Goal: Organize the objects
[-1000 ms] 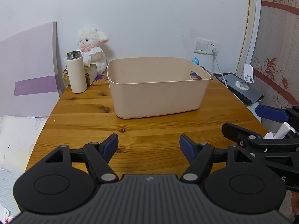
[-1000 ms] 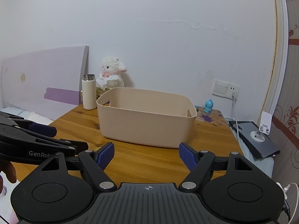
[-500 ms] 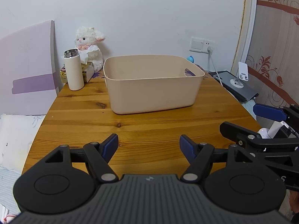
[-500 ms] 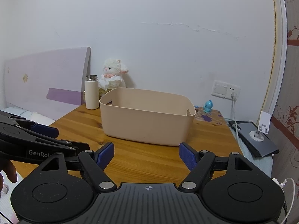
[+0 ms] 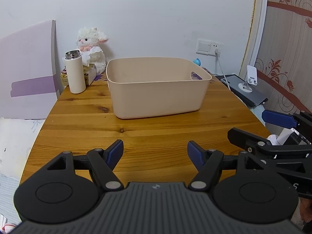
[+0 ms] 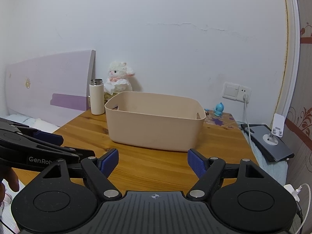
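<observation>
A beige plastic bin (image 5: 158,93) stands on the wooden table (image 5: 148,134); it also shows in the right wrist view (image 6: 156,120). A white thermos (image 5: 75,72) and a white plush lamb (image 5: 91,48) stand at the table's back left; the right wrist view shows the thermos (image 6: 96,97) and the lamb (image 6: 119,78) too. A small blue figure (image 6: 219,109) stands at the back right. My left gripper (image 5: 155,153) is open and empty, held above the table's near edge. My right gripper (image 6: 153,160) is open and empty, beside the left one.
A lilac board (image 5: 27,68) leans on the wall at left. A dark tablet with a white phone stand (image 6: 273,140) lies right of the table. A wall socket with a plugged cable (image 6: 237,93) is at the back right. A tissue box (image 5: 89,76) sits behind the thermos.
Both grippers have drawn back and risen a little, so the bin looks smaller and farther. Both stay open and empty.
</observation>
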`<state>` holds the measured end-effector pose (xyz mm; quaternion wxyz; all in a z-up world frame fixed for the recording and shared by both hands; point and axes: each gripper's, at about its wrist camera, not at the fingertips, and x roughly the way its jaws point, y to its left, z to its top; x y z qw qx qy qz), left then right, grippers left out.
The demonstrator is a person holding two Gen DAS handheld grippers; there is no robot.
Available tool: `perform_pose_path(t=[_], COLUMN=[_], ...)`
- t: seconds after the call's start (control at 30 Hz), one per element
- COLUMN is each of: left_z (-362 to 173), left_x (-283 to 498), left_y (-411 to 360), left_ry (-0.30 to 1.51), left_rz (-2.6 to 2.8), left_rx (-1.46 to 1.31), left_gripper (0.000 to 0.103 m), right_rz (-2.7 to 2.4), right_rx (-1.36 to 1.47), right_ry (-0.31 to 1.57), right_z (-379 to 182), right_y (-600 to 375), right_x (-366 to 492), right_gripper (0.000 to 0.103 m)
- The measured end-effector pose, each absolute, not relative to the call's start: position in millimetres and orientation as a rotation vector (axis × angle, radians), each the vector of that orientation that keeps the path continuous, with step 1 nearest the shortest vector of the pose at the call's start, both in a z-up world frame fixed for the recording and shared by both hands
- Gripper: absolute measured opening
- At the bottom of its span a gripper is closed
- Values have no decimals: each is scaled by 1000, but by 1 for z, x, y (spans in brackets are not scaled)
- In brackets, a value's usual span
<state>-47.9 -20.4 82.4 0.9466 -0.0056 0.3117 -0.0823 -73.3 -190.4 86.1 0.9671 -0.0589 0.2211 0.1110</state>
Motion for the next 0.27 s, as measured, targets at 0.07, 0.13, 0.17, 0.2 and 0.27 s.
perform_pose_path(t=[0.07,0.13,0.17,0.2,0.27], left_z=[82,81,81,81,80], left_x=[-47,-46,-45,-45,-43], left_y=[-20,-20,-20,-19,-18], left_ry=[637,637,638,639,643], left_rz=[-164,-161,-161,-160,-159], left_rx=[-11,-12,-13,-14,-17], left_gripper=[73,73,73,73,73], right_rz=[225,226,226,226,227], right_rx=[-120,-119,-119,-119,-120], right_ry=[450,452,453,454,458], right_z=[85,85,85,85,84], right_y=[-190,-188,-188,-187,-186], right_x=[-72,-71,-71,-70,-68], right_gripper=[80,80,80,80,80])
